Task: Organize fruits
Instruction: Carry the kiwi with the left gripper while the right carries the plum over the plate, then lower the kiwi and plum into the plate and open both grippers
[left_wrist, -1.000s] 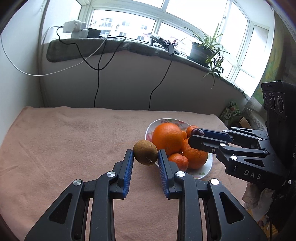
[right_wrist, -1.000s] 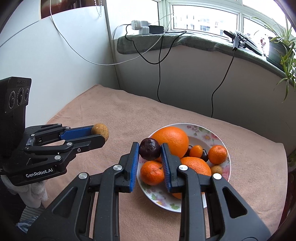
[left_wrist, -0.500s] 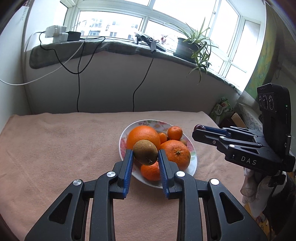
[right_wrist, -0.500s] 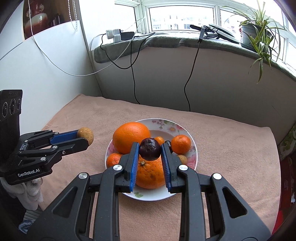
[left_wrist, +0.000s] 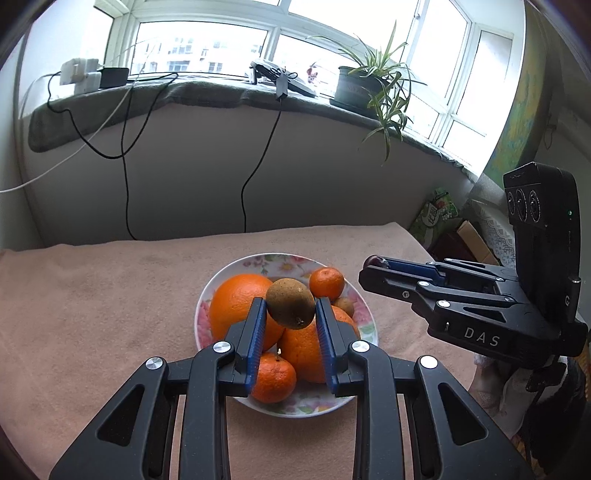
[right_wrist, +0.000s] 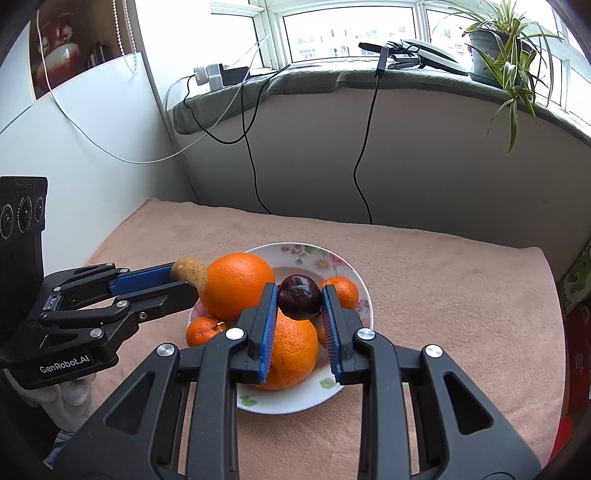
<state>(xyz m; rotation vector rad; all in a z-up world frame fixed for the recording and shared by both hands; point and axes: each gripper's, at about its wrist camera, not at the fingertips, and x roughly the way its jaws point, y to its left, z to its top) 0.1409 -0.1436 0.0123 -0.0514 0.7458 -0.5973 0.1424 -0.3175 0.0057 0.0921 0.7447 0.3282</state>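
The left tongs (left_wrist: 290, 314) are gripping a brown kiwi (left_wrist: 290, 303) above the flowered plate (left_wrist: 236, 267) of oranges (left_wrist: 242, 306). The right tongs (right_wrist: 299, 302) are clamping a dark purple fruit (right_wrist: 299, 301), possibly a plum, over the same plate. The plate is sitting on a counter covered with a pink cloth (left_wrist: 92, 295), below the windowsill plant (left_wrist: 373, 79).

Left wrist view: looking forward and down along own fingers, close above the floral plate (left_wrist: 221, 280), facing the window. Right wrist view: same, from the other side. Shared: plate (right_wrist: 354, 273), oranges, windowsill.
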